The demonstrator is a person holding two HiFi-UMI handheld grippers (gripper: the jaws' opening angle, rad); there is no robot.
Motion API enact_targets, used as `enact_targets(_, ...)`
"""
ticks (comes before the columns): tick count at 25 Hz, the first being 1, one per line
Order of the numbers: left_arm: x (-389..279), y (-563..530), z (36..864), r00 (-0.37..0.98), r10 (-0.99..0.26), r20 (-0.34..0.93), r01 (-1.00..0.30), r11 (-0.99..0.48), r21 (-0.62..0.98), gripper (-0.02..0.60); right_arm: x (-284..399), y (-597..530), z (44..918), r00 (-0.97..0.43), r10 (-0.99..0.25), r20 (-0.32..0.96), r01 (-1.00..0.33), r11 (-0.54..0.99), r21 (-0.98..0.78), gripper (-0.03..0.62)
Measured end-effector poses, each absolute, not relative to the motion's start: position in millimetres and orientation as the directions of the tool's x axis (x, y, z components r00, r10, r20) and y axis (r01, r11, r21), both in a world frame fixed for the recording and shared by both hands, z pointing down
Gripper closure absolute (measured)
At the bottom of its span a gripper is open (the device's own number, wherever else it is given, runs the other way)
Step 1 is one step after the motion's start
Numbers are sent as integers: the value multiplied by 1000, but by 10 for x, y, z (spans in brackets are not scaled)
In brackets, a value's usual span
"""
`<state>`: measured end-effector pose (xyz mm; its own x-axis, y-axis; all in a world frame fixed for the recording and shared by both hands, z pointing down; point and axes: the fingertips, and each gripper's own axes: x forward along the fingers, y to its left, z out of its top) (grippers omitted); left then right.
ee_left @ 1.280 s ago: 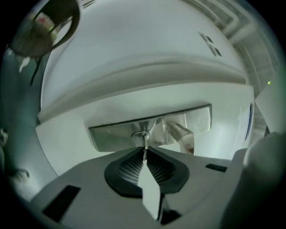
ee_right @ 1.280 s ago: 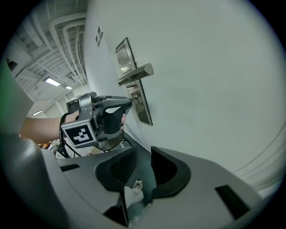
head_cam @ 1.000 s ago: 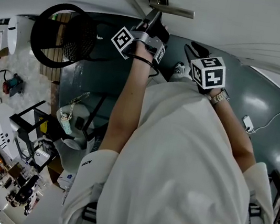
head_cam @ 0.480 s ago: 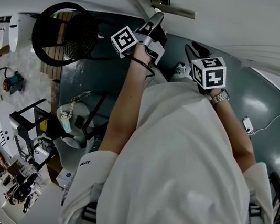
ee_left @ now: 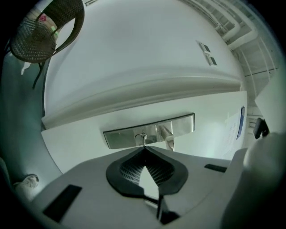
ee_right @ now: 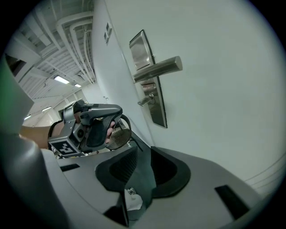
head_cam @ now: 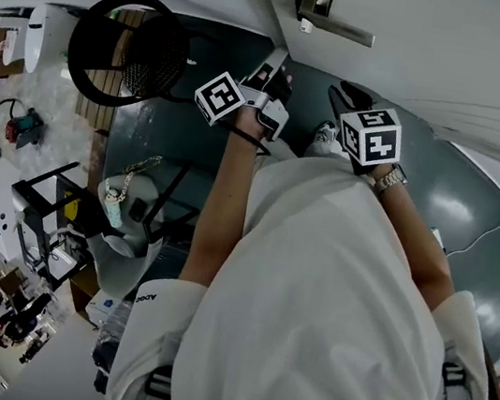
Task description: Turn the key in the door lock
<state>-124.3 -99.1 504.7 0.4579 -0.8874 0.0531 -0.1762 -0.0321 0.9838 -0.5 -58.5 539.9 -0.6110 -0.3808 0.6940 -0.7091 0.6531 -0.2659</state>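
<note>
Two tools: both off the key [ee_left: 143, 139].
Your left tool [ee_left: 143, 150]: just closed, tips together, empty, near the key.
Your right tool [ee_right: 143, 154]: jaws apart, empty.
Key: in the lock plate [ee_left: 120, 137] on the far door [ee_right: 223, 112].

Key [ee_left: 143, 139] sits in the lock plate [ee_left: 181, 126] on the door [ee_right: 223, 112], handle [ee_left: 168, 137] right beside it. Left hand-held gripper [ee_left: 144, 151] is just in front of the key, right hand-held gripper [ee_right: 140, 164] off to its right, chair [head_cam: 151, 54] way left.
</note>
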Motion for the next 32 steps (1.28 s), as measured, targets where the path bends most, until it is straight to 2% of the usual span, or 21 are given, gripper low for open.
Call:
enact_targets(2, -1374, -847, 4950, 453, -889, 63, -221, -43, 974, 572, -165, -567, 5337, -621, -371, 690, -697, 665, -269, 522)
enact_targets(4, -1491, -682, 4862, 441, -894, 76, -261, -47, 964, 572, -331, -534, 5274, -629, -363, 688, -683, 680, -266, 592)
enact_targets(9, -1966, -182, 4838, 387, -907, 163, -420, -17, 907, 572, -922, -336, 5162, -669, -318, 672, -615, 745, -260, 592)
enact_targets(14, -2656, 453, 4962, 247, -930, 272, -625, 61, 778, 572, -1644, -7, 5165, -713, -266, 649, -534, 806, -256, 592)
enact_targets(21, -3494, 1125, 5040, -12, -888, 459, -873, 234, 429, 572, -2555, 388, 4875, -773, -229, 591, -415, 888, -199, 592)
enact_targets(25, -3936, 1460, 4764, -201, -888, 414, -910, 326, 256, 572, -3029, 609, 4587, -829, -230, 510, -360, 917, -173, 592)
enact_targets(29, -4344, 1760, 4194, -377, -889, 262, -910, 408, 75, 572, -3519, 853, 4179, -899, -232, 371, -304, 941, -148, 592)
enact_targets(32, -4580, 1982, 3743, -459, -877, 145, -887, 461, -24, 572, -3873, 1104, 3910, -937, -202, 286, -248, 960, -132, 592)
